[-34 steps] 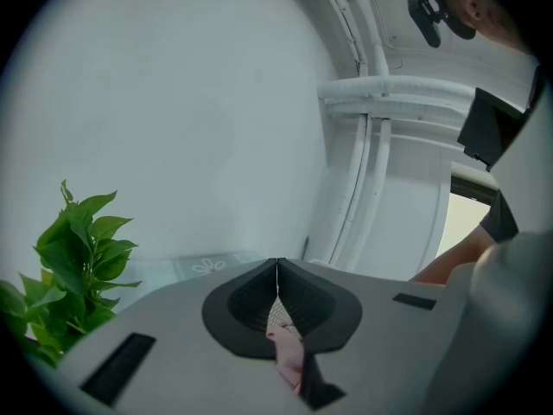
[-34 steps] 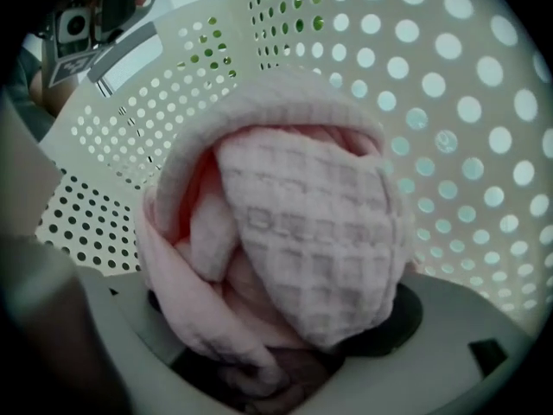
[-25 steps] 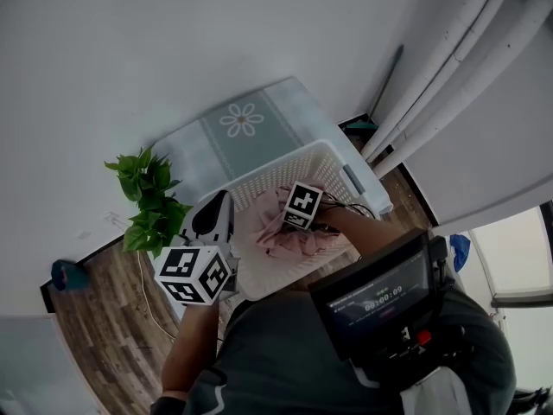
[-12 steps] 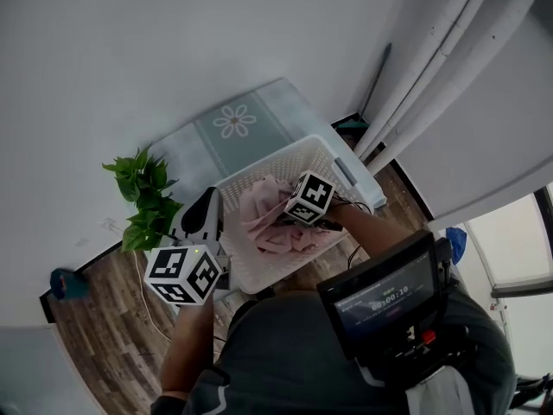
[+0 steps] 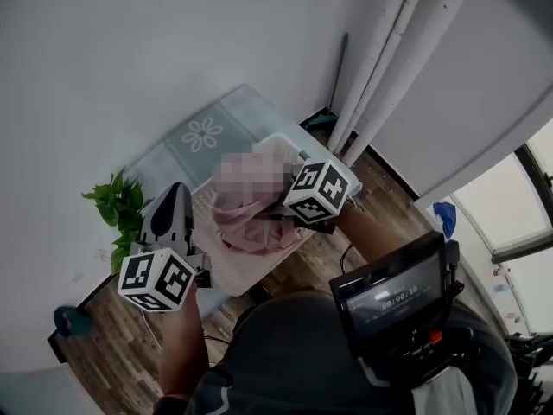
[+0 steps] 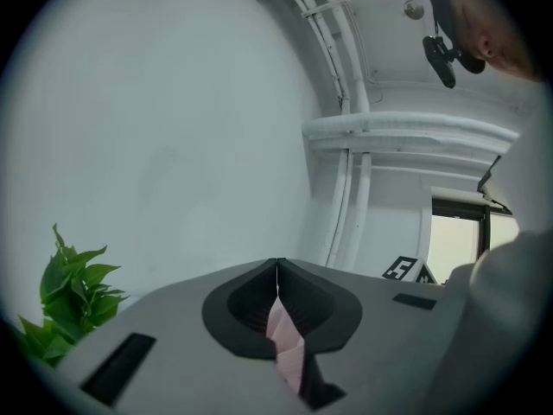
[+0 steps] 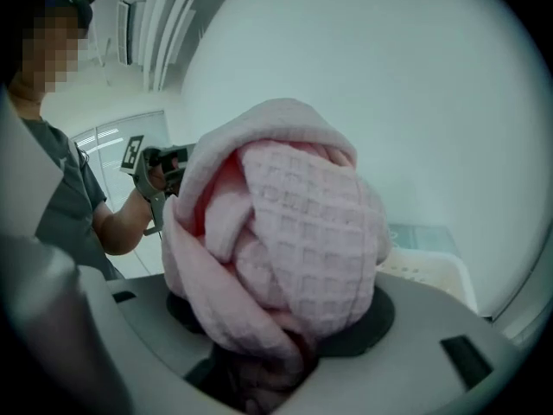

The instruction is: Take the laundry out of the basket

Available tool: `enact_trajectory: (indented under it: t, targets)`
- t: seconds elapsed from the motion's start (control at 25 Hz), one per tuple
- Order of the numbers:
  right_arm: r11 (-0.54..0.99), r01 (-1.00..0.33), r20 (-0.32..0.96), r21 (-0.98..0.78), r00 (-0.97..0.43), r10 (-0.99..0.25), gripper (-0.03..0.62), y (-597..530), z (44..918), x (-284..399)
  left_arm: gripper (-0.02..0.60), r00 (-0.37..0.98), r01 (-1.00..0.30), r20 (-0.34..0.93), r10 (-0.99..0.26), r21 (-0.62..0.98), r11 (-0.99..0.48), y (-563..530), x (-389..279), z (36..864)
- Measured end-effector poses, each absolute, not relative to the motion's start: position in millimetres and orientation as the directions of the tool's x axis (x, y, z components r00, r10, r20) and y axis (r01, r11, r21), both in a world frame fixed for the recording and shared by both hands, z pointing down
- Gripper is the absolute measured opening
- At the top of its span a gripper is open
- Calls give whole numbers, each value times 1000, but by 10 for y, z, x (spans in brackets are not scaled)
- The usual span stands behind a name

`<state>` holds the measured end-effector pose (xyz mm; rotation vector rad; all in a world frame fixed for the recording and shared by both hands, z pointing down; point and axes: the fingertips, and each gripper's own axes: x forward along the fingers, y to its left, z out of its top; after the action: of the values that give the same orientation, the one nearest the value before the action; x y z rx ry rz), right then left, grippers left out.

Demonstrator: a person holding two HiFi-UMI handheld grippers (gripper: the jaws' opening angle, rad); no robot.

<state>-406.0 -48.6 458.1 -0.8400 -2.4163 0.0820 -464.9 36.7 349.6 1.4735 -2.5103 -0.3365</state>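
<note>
My right gripper (image 5: 285,217) is shut on a bundle of pink waffle-weave laundry (image 5: 249,225), held up above the white slatted basket (image 5: 281,143). In the right gripper view the pink laundry (image 7: 289,240) bulges out over the right gripper (image 7: 285,311) and hides its fingertips; the basket (image 7: 432,271) lies below at the right. My left gripper (image 5: 173,199) hangs left of the basket, apart from the bundle. In its own view the left gripper (image 6: 276,266) has its jaw tips touching, with a thin pink sliver in the slit below them.
A leafy green plant (image 5: 117,210) stands left of the basket, near the left gripper. A pale mat with a flower print (image 5: 203,137) lies against the white wall behind it. White pipes (image 5: 380,50) run up at the right. The floor is wood.
My right gripper has lifted the pink laundry up out of the basket. The left gripper has stayed beside the basket's left side.
</note>
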Motion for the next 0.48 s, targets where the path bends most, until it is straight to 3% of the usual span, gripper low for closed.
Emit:
enact_trajectory:
  t: [0.24,0.48]
  targets:
    - [864,449,327,-227,-801,502,287,-820,3873,-3753,11,-410,-877,-32,-911,289,385,159,-4510,3177]
    - [912,353,172,-208,-905,390,287,-1513,3167,-3093,11,-318,-922,-73,-945,254,291,-464,-3951,2834]
